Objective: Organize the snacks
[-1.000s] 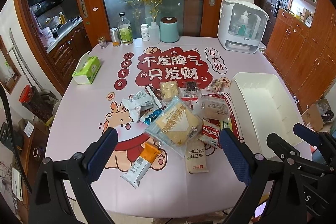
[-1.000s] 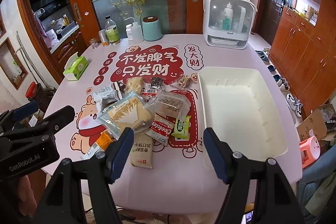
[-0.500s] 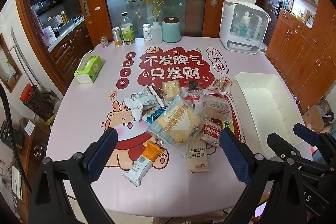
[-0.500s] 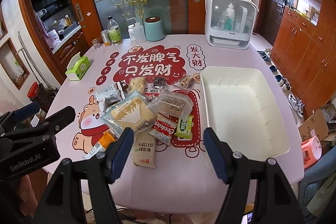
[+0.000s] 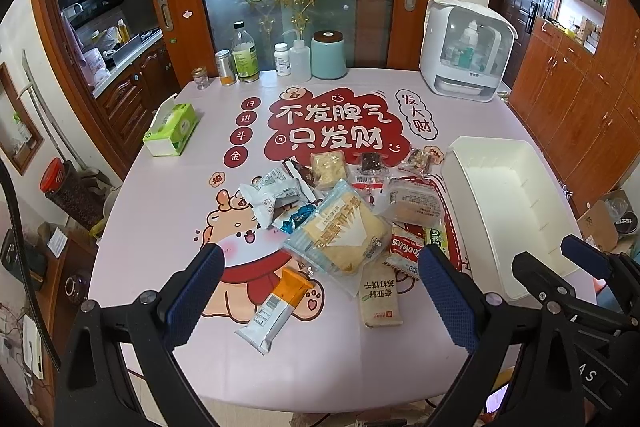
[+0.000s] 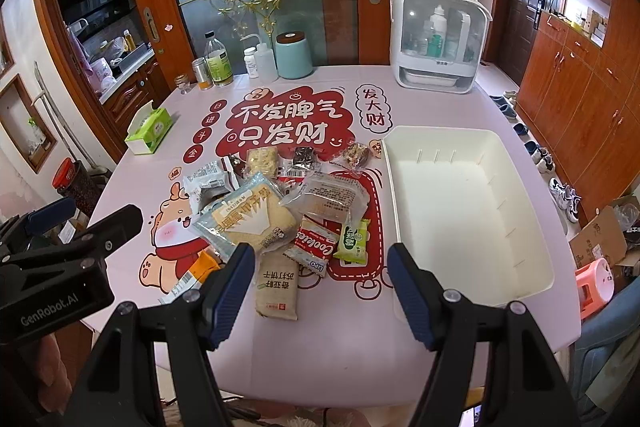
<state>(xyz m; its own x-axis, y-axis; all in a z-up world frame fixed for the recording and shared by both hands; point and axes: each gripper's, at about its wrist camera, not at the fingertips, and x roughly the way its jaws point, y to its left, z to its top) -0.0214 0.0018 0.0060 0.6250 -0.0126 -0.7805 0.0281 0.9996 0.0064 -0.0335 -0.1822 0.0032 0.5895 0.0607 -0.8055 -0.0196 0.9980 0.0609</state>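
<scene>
A heap of snack packets lies in the middle of the pink table: a big pale bread bag, a Cookies pack, an orange-and-white bar and a beige cracker pack. An empty white bin stands to the right of the heap. My left gripper hangs open above the table's near edge, nothing between its fingers. My right gripper is open too, above the near edge between heap and bin.
At the table's far edge stand bottles, a can, a mint canister and a white cabinet-like appliance. A green tissue box sits at the left. Wooden cupboards line the right wall; shoes and a pink stool are on the floor.
Both views have shifted very slightly against the table; the snacks and bin have not moved. Both grippers stay open at the same width.
</scene>
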